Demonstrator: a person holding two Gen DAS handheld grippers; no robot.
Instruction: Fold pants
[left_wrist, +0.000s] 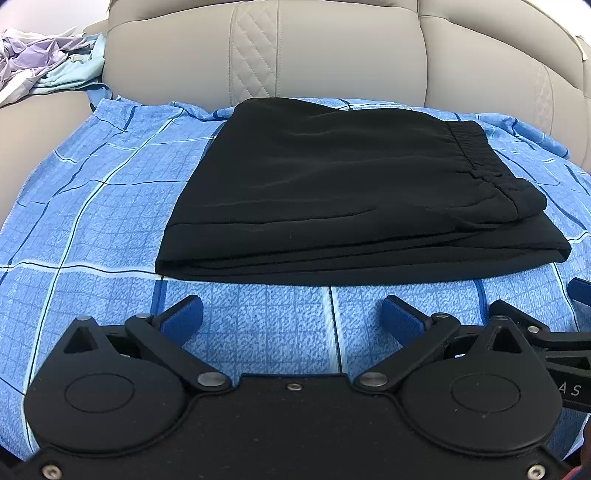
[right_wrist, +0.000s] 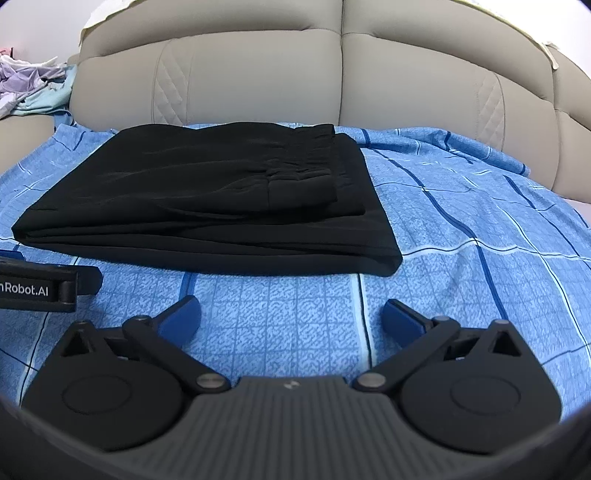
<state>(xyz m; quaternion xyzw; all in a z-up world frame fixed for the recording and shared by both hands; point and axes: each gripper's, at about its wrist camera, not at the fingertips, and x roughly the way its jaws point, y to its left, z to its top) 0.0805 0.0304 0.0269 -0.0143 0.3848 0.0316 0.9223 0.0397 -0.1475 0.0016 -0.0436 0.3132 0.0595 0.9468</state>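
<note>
Black pants (left_wrist: 332, 192) lie folded into a flat rectangle on a blue checked sheet (left_wrist: 92, 206), the elastic waistband on top at the right. They also show in the right wrist view (right_wrist: 207, 199). My left gripper (left_wrist: 291, 314) is open and empty, just in front of the pants' near edge. My right gripper (right_wrist: 291, 317) is open and empty, in front of the pants' near right corner. The left gripper's side (right_wrist: 40, 288) shows at the left edge of the right wrist view.
The sheet (right_wrist: 461, 229) covers a beige sofa seat; the padded backrest (left_wrist: 332, 55) rises behind the pants. A heap of pale clothes (left_wrist: 48, 62) lies on the left armrest, also seen in the right wrist view (right_wrist: 33, 88).
</note>
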